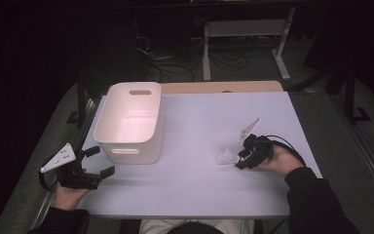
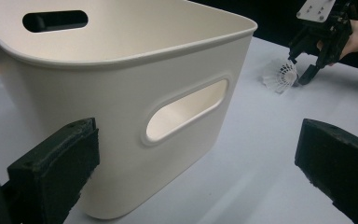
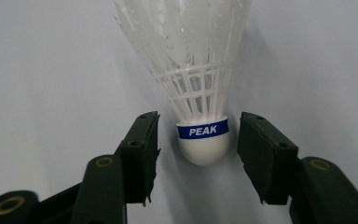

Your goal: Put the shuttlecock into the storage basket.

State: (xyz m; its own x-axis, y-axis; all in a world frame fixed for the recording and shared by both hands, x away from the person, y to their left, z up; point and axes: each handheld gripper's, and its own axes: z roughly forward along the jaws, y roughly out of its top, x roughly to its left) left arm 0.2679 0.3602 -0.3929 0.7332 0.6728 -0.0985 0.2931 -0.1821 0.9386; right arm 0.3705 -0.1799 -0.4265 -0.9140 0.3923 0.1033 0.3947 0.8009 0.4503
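Black pads of the right hand-held gripper [image 3: 198,154] flank the shuttlecock's [image 3: 200,93] cork, gaps on both sides, not yet gripping. White bin [image 1: 129,122] stands on the surface [image 1: 199,185]; left hand-held gripper [image 1: 97,161] released beside it.

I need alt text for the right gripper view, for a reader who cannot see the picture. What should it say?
A white plastic shuttlecock lies on a pale table, its rounded cork end, ringed by a blue band reading PEAK, between the two black jaws of the right gripper. A narrow gap shows on each side of the cork, so the pads do not yet press on it.
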